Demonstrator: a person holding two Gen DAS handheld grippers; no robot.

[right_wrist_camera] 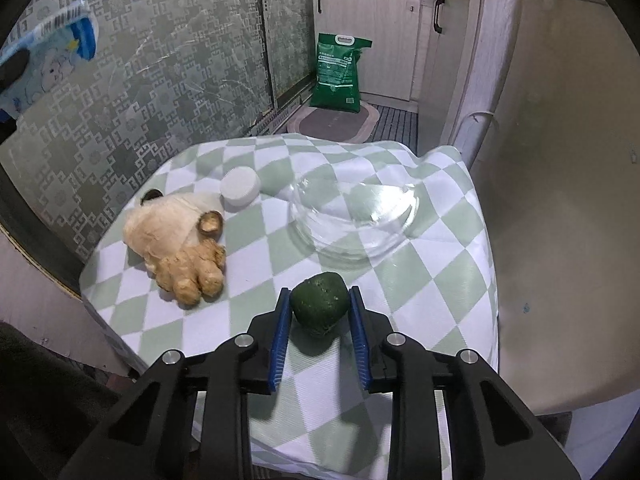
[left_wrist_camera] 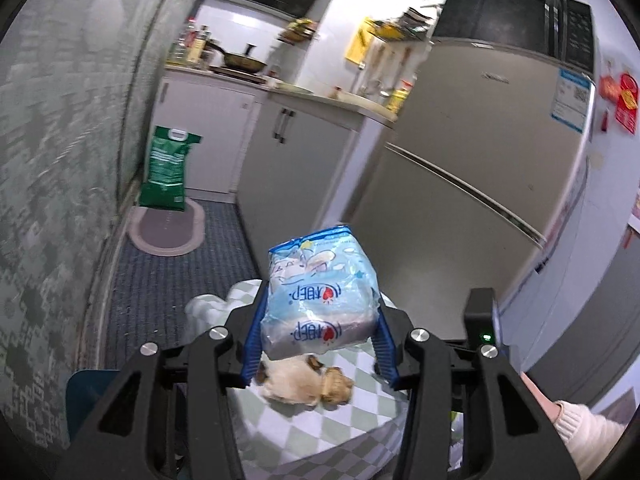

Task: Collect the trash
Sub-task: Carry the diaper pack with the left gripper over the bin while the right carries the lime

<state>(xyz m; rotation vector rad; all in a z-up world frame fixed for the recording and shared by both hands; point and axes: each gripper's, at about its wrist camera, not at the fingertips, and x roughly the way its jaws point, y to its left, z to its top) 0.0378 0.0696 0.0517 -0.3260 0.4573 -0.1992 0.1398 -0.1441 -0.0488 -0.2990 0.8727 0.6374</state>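
My left gripper (left_wrist_camera: pixel 320 296) is shut on a light blue plastic tissue pack (left_wrist_camera: pixel 316 276), held in the air above the checked tablecloth (left_wrist_camera: pixel 304 428). The same pack (right_wrist_camera: pixel 48 56) shows at the top left of the right wrist view. My right gripper (right_wrist_camera: pixel 319 294) points down at the table, and its blue pads sit against both sides of a dark green lump (right_wrist_camera: pixel 318 310) resting on the cloth (right_wrist_camera: pixel 440 280).
On the cloth lie a ginger root (right_wrist_camera: pixel 192 268), pale mushrooms (right_wrist_camera: pixel 160 228), a white cap (right_wrist_camera: pixel 239 190) and a clear glass bowl (right_wrist_camera: pixel 352 216). A fridge (left_wrist_camera: pixel 480 160) stands to the right, a green sack (left_wrist_camera: pixel 168 168) on the floor, patterned glass doors (right_wrist_camera: pixel 140 92) to the left. A sleeve (left_wrist_camera: pixel 584 428) shows.
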